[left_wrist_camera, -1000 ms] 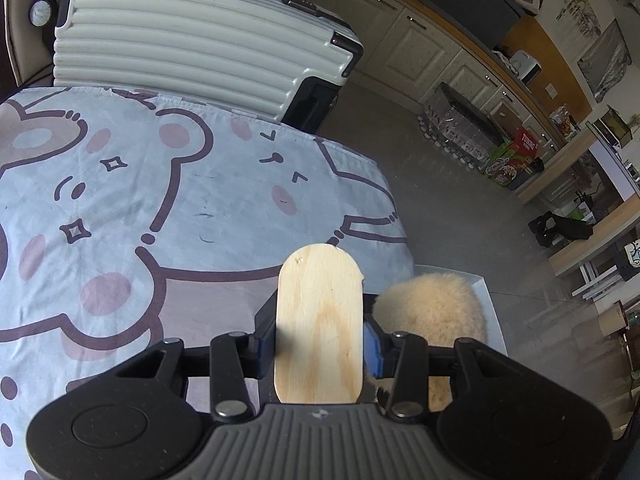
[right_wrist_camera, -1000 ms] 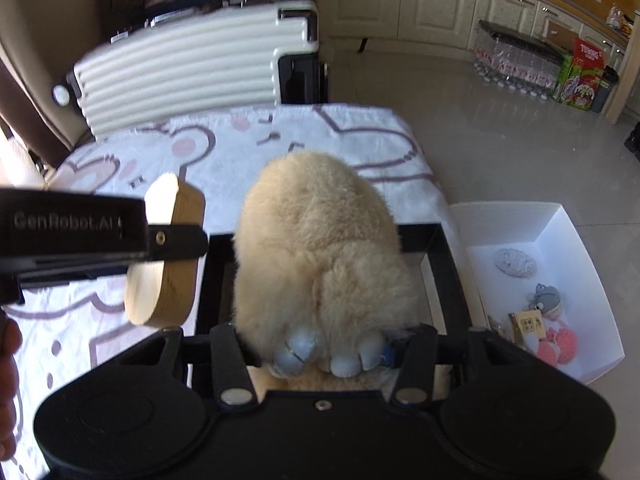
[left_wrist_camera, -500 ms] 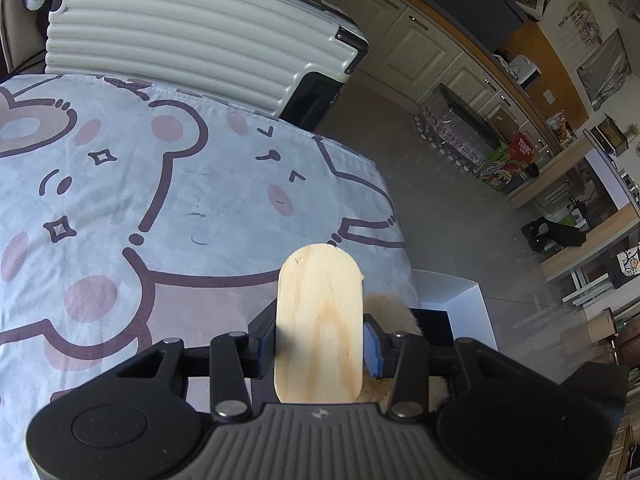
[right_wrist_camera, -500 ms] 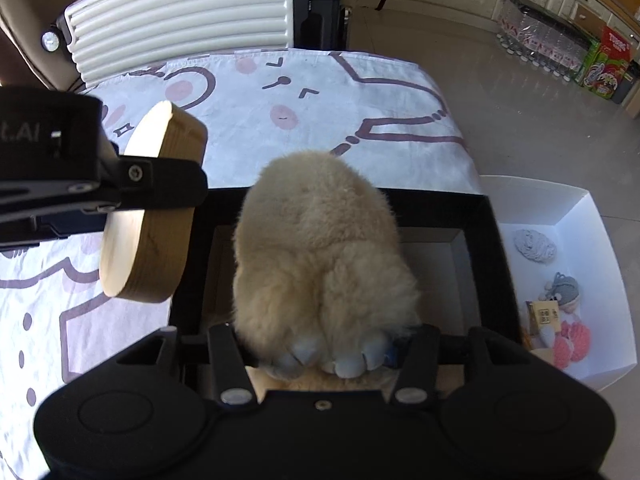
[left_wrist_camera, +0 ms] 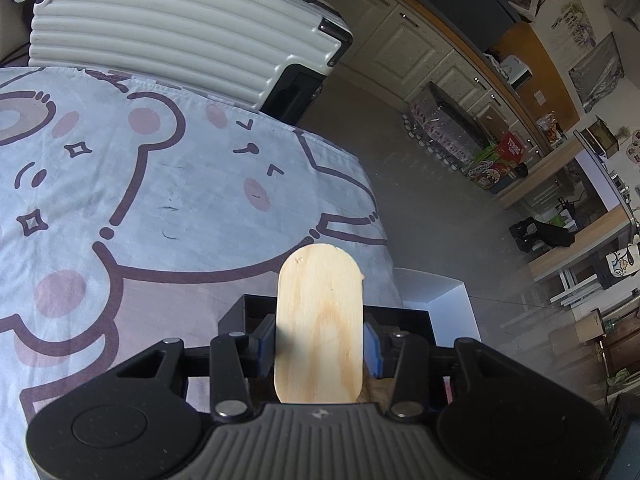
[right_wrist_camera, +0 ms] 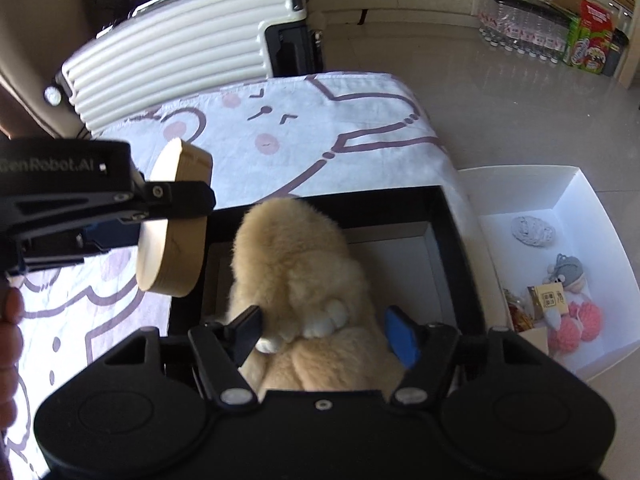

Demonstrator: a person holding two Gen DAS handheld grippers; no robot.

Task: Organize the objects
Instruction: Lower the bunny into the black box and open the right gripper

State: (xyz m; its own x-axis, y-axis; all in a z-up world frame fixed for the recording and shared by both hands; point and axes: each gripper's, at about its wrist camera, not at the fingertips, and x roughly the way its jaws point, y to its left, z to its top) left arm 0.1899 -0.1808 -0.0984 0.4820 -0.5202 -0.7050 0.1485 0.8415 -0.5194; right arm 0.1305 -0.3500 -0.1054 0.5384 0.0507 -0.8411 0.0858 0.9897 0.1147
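A fluffy beige plush toy (right_wrist_camera: 296,256) lies in the black box (right_wrist_camera: 452,240) at the bed's near edge. My right gripper (right_wrist_camera: 324,336) straddles its lower end, its jaws opening. The blue right pad stands clear of the fur and the black left pad sits at the fur's edge. My left gripper (left_wrist_camera: 320,344) is shut on an oval wooden box (left_wrist_camera: 320,320), held up on edge. In the right wrist view the oval wooden box (right_wrist_camera: 176,256) and the left gripper (right_wrist_camera: 168,220) hang just left of the black box.
The bed has a bear-print sheet (left_wrist_camera: 160,200). A white ribbed suitcase (right_wrist_camera: 180,56) stands behind it. On the floor to the right, a white open box (right_wrist_camera: 580,200) holds several small plush toys and a tag. A hand (right_wrist_camera: 8,320) shows at the left edge.
My right gripper's jaws have spread away from the plush toy, which has sunk into the black box and out of the left wrist view. The left gripper still clamps the wooden box.
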